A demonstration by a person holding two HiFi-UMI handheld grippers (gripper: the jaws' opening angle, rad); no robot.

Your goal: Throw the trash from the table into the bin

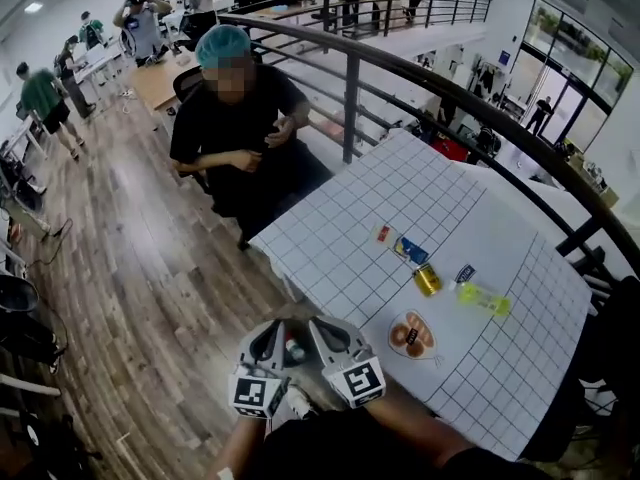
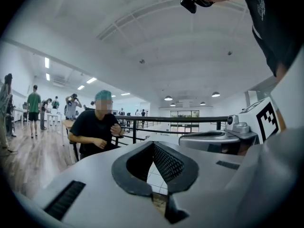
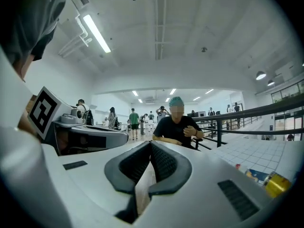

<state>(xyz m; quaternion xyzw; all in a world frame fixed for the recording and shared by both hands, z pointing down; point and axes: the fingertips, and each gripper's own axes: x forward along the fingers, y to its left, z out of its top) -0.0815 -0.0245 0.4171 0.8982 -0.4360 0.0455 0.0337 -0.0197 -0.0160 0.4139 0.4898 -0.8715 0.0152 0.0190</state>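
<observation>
Trash lies on the white gridded table [image 1: 350,238]: a small red packet [image 1: 383,233], a blue packet [image 1: 410,250], a gold can [image 1: 427,280], a yellow-green bottle [image 1: 484,297] and a round wrapper with brown pieces [image 1: 411,336]. My left gripper [image 1: 272,326] and right gripper [image 1: 318,324] hang side by side at the table's near left edge, close to my body. Both are shut and hold nothing. The left gripper [image 2: 153,144] and right gripper [image 3: 151,144] point level toward the seated person. The gold can [image 3: 277,183] and blue packet [image 3: 256,175] show low at the right. No bin is in view.
A person in a teal cap [image 1: 235,118] sits at the table's far left corner. A dark metal railing [image 1: 450,98] curves behind the table. Wooden floor [image 1: 150,268] spreads to the left, with more people and desks at the back.
</observation>
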